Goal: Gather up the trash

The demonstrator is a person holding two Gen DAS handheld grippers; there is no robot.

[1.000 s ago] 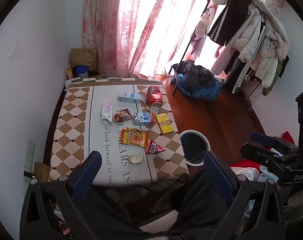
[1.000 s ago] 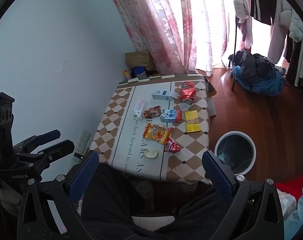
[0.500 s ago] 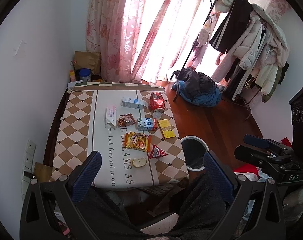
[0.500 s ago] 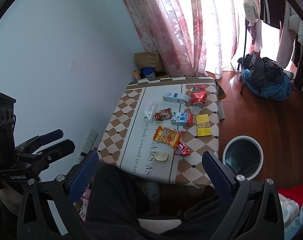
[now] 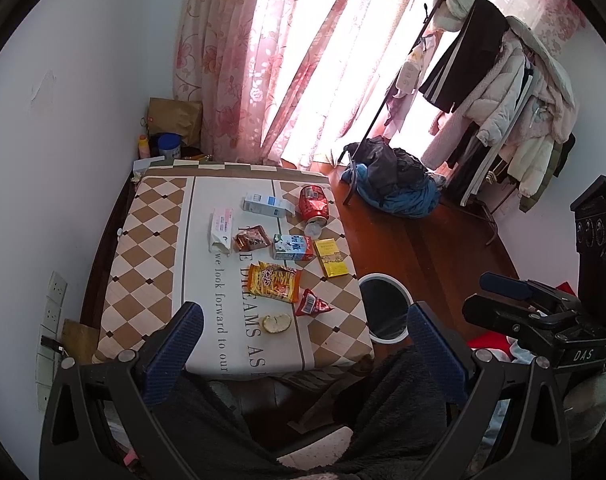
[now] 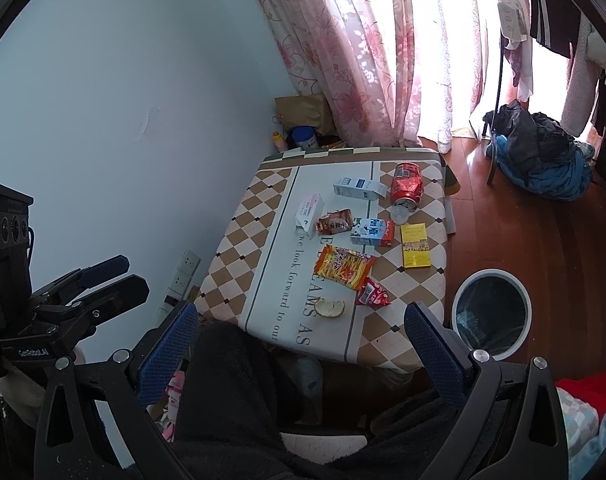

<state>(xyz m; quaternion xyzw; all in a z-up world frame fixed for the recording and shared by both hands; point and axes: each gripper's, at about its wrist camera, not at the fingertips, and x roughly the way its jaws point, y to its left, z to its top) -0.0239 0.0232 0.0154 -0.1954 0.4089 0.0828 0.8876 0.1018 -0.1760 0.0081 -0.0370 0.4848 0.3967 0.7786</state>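
Observation:
Trash lies on a low table (image 5: 151, 248) (image 6: 255, 220) with a checkered cloth: an orange snack bag (image 5: 274, 282) (image 6: 342, 267), a small red wrapper (image 5: 313, 304) (image 6: 371, 294), a round peel (image 5: 276, 323) (image 6: 330, 307), a milk carton (image 5: 293, 247) (image 6: 371, 232), a yellow box (image 5: 331, 257) (image 6: 415, 246), a red can (image 5: 313, 202) (image 6: 407, 186), and white boxes. A white-rimmed bin (image 5: 385, 307) (image 6: 491, 314) stands on the floor at the table's right. My left gripper (image 5: 303, 344) and right gripper (image 6: 301, 344) hang open, high above and short of the table, holding nothing.
A clothes rack with coats (image 5: 503, 80) and a pile of dark and blue clothes (image 5: 395, 184) (image 6: 539, 152) stand on the wooden floor. Pink curtains (image 5: 263, 60) hang behind the table. The person's dark fleece lap (image 5: 303, 420) fills the foreground.
Both views have shifted: the table and trash sit a little higher and further right in frame than a second ago. Both grippers stay open; nothing on the table has moved.

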